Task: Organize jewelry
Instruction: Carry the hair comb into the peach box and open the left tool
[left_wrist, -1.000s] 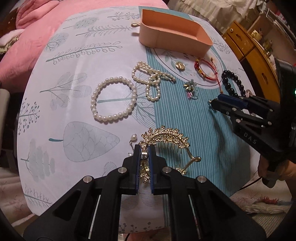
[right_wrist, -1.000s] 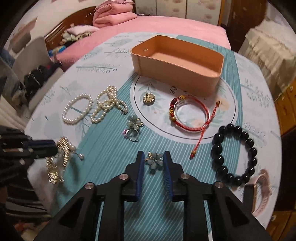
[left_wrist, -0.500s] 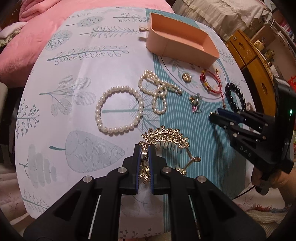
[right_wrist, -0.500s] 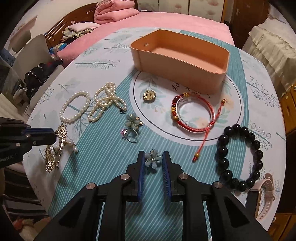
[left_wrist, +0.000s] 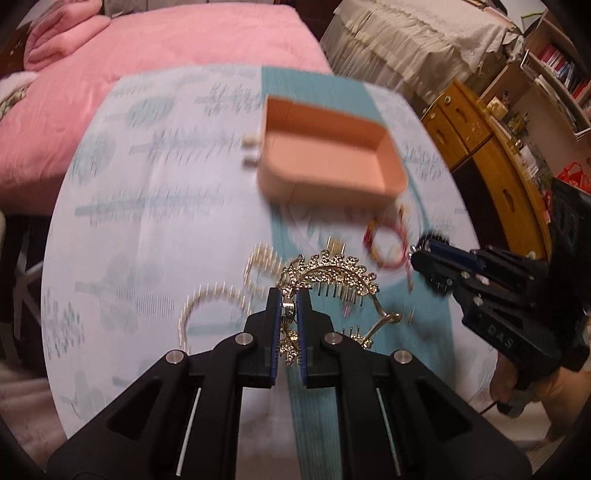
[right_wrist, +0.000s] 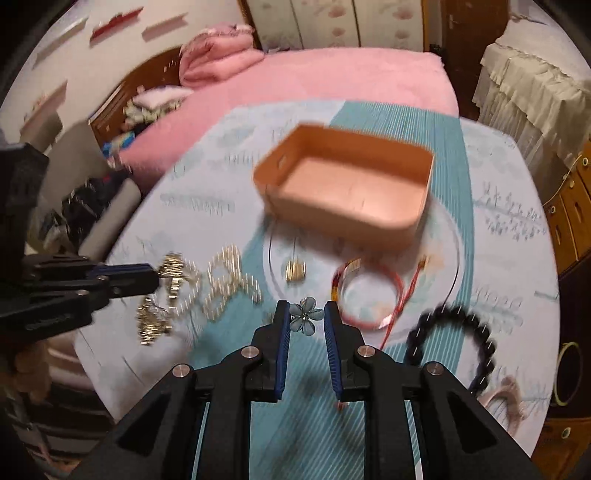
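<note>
My left gripper (left_wrist: 287, 295) is shut on a gold hair comb (left_wrist: 332, 275) and holds it in the air above the table. My right gripper (right_wrist: 306, 308) is shut on a small blue-grey flower piece (right_wrist: 306, 316), also lifted. The open peach box (left_wrist: 325, 162) stands at the far middle of the table and also shows in the right wrist view (right_wrist: 351, 184). On the cloth lie pearl strands (right_wrist: 225, 288), a gold pendant (right_wrist: 295, 272), a red cord bracelet (right_wrist: 365, 295) and a black bead bracelet (right_wrist: 458, 339). Both views are motion-blurred.
The round table has a blue and white leaf-print cloth (left_wrist: 147, 221). A pink bed (left_wrist: 147, 48) lies behind it. Wooden drawers (left_wrist: 480, 140) stand to the right. A pink watch (right_wrist: 506, 398) lies near the table's right edge.
Both grippers have lifted and moved forward toward the peach box with their pieces. The comb has left the table. The box appears larger and closer in both views.
</note>
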